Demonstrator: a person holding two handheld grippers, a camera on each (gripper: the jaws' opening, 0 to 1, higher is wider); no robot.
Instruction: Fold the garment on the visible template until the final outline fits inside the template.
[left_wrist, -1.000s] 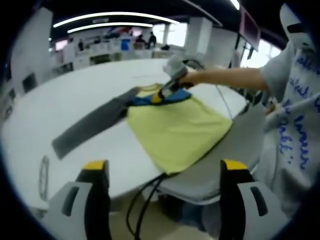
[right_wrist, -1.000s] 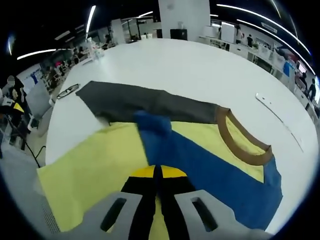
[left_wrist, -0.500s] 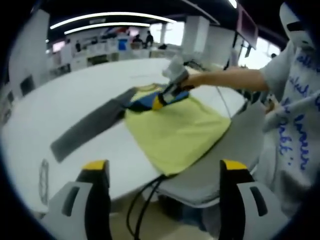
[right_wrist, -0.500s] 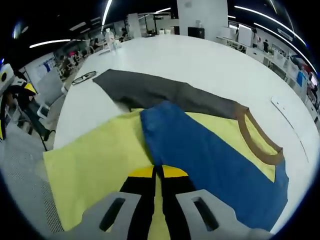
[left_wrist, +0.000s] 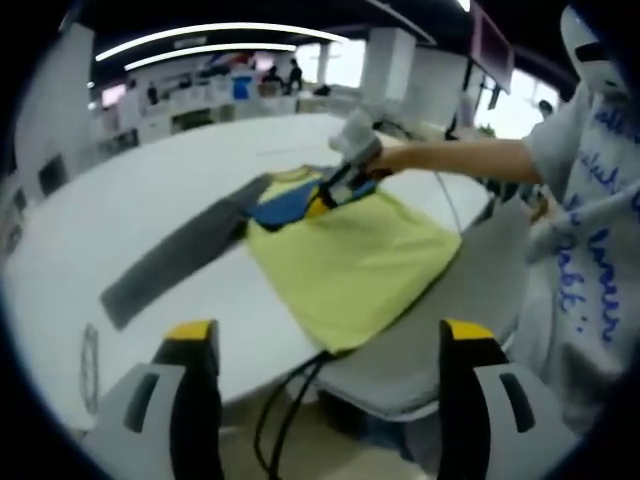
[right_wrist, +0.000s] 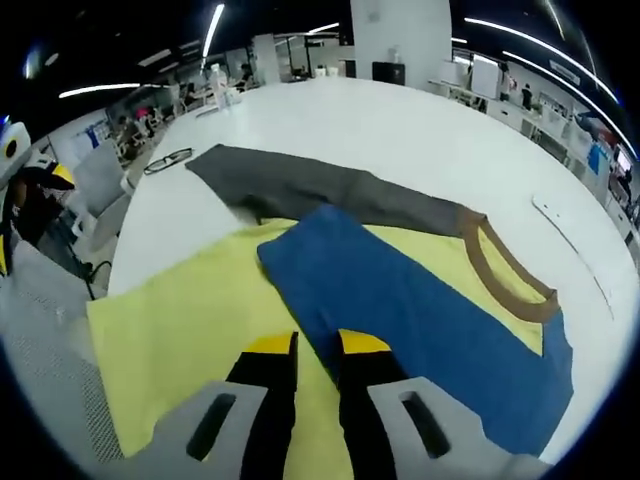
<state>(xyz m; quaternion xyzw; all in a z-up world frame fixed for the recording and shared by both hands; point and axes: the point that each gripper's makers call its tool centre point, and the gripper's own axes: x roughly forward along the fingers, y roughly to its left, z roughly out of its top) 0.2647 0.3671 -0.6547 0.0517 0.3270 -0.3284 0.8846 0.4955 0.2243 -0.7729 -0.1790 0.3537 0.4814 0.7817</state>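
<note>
The shirt (right_wrist: 200, 320) lies flat on the white bench (right_wrist: 400, 140), blue sleeve (right_wrist: 400, 310) folded across. Soft, limp cloth (best pinched at hems). Right gripper (right_wrist: 315, 350) jaws slightly parted; left gripper (left_wrist: 325, 345) jaws wide, empty.

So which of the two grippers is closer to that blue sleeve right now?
The right. The right gripper sits on the shirt at the edge of the blue sleeve, jaws slightly apart. The left gripper hangs off the table's near edge, well away from the garment.
</note>
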